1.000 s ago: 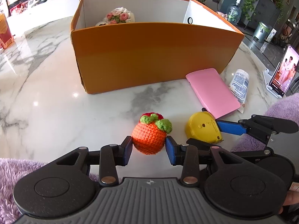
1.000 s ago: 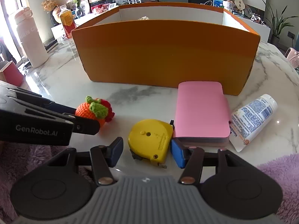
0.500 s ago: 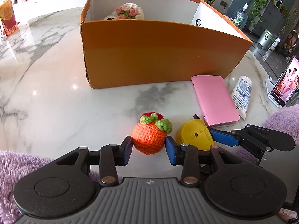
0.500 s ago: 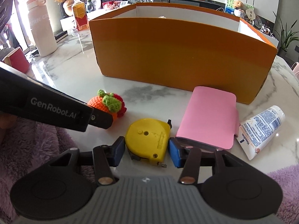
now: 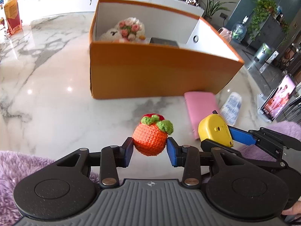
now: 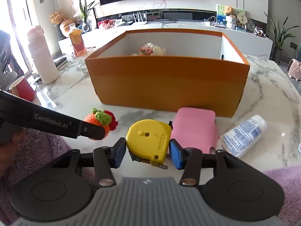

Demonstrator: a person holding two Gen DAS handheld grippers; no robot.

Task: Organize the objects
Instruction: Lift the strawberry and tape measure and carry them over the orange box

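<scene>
My left gripper (image 5: pixel 150 147) is shut on a crocheted orange fruit (image 5: pixel 150 137) with green leaves, held above the marble table (image 5: pixel 56 103). Both blue pads of my right gripper (image 6: pixel 147 150) press the sides of a yellow tape measure (image 6: pixel 146 137), also held off the table. In the left wrist view the tape measure (image 5: pixel 214 130) hangs to the right of the fruit. In the right wrist view the fruit (image 6: pixel 97 118) shows behind the left gripper's black finger. An open orange box (image 5: pixel 160 71) stands just beyond both grippers, with a flowered plush toy (image 5: pixel 129 30) inside.
A pink case (image 6: pixel 193 128) and a white tube (image 6: pixel 242 135) lie against the box's front right. A phone on a stand (image 5: pixel 278 101) is at the far right. A white bottle (image 6: pixel 43 56) and a red cup (image 6: pixel 22 88) stand left. Purple fuzzy sleeves frame the near edge.
Both grippers rose, carrying the fruit and the tape measure off the table. The right jaws narrowed onto the tape measure. More of the box's inside shows.
</scene>
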